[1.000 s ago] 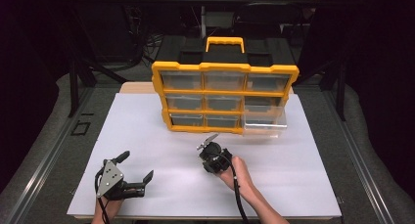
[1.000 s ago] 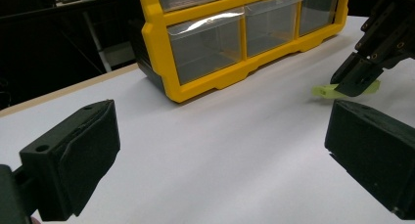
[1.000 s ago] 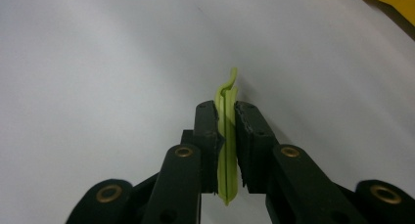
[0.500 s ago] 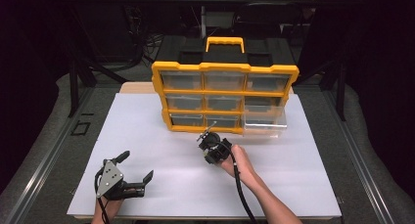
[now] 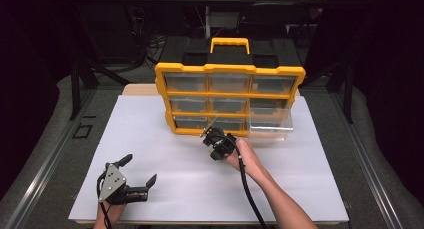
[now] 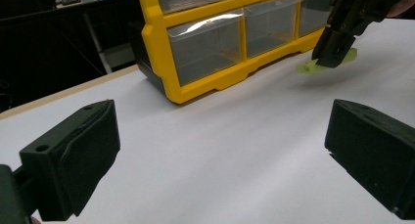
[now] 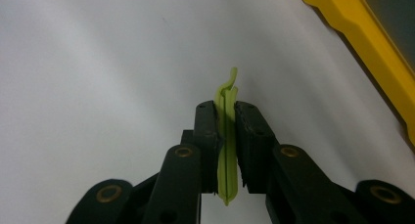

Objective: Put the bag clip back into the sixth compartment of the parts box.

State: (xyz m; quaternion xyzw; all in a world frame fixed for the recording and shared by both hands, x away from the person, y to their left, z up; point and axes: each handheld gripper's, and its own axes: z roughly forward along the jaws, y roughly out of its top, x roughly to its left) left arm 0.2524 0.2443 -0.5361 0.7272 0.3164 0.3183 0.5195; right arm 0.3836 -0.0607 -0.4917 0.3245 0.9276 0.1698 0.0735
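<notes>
Right claw (image 7: 226, 111) grips a green clip (image 7: 226, 136) near the yellow organizer (image 5: 229, 96); left claw (image 5: 137, 175) gapes wide at the counter's (image 5: 165, 159) near edge.

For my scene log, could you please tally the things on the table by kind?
Yellow drawer organizer: 1
Clear drawer pulled out of it: 1
Light green flat piece, held in the right gripper: 1
Handheld grippers, counting the left gripper: 2
Total: 5

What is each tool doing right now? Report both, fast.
Left tool: open, empty, low over the white table.
Right tool: shut on a thin green plastic piece, beside the yellow drawer organizer.
</notes>
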